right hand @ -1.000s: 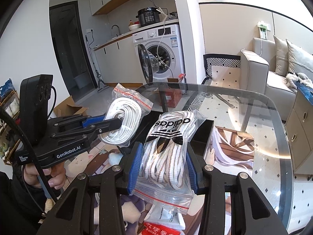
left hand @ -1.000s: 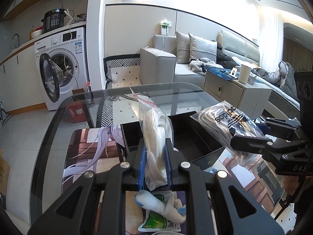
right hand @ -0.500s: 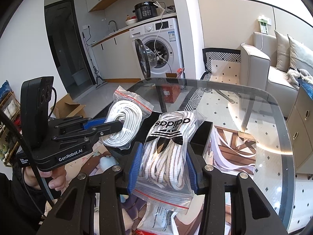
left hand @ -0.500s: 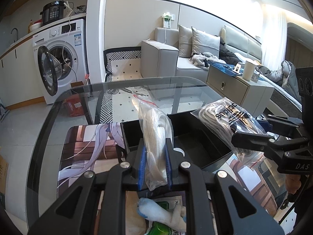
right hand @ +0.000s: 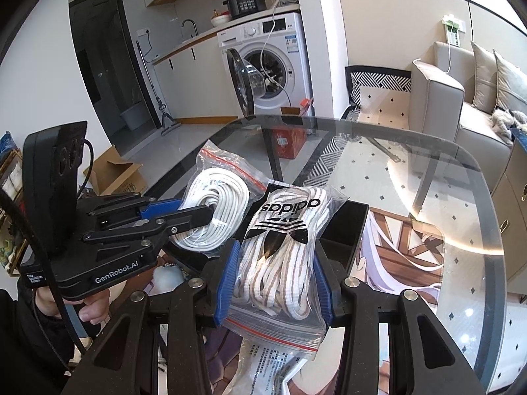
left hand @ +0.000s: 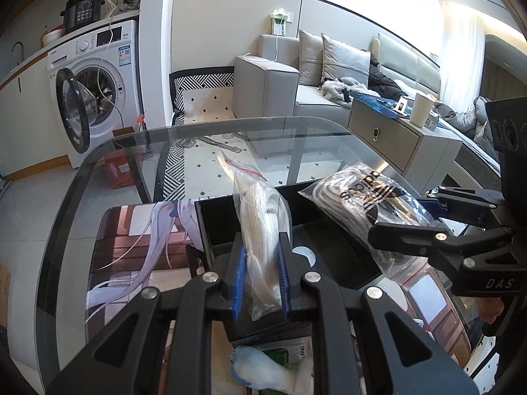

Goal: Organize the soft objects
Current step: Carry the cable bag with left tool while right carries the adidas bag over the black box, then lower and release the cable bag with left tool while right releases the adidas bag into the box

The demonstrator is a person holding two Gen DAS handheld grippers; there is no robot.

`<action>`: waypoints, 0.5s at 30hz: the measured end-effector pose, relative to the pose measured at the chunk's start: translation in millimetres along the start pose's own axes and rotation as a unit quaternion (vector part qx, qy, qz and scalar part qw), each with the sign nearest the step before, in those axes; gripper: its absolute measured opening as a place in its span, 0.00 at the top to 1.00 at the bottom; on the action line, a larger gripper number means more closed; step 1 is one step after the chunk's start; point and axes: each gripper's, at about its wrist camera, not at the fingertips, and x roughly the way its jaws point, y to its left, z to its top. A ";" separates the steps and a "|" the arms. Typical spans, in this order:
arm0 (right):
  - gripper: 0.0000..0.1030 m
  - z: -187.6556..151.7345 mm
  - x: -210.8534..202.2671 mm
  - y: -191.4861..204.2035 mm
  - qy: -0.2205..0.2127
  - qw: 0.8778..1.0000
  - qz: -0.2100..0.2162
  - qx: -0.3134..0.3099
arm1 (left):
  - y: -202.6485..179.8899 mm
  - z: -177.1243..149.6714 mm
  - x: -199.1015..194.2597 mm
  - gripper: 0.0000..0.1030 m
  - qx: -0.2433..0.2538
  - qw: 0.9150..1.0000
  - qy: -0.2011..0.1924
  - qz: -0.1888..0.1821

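Observation:
My left gripper (left hand: 261,279) is shut on a clear zip bag of white cord (left hand: 262,227), held above the near edge of a black open box (left hand: 214,227) on the glass table. The same cord bag shows in the right wrist view (right hand: 217,210). My right gripper (right hand: 275,283) is shut on a clear zip bag of white laces with an adidas logo (right hand: 283,247), held over the box's right side (right hand: 346,227). In the left wrist view the laces bag (left hand: 365,207) hangs from the right gripper (left hand: 425,220) above the box.
The box stands on a printed mat (left hand: 131,247) on the glass table (left hand: 296,131). A white fluffy item (left hand: 263,372) and a green packet (left hand: 286,355) lie below my left gripper. A printed packet (right hand: 263,365) lies below my right gripper.
Both grippers have moved forward over the table with their bags held, so the black box now sits closer under them. Both grips are unchanged.

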 end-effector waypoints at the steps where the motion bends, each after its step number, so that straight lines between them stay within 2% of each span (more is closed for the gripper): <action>1: 0.59 1.0 2.5 -0.6 0.004 1.000 0.000 0.001 | 0.2 0.3 1.6 0.85 0.000 1.000 0.002 -0.001; 15: 0.58 8.3 30.9 -4.8 0.036 0.999 -0.015 0.000 | -0.8 -2.9 17.4 0.84 0.002 1.000 0.023 -0.011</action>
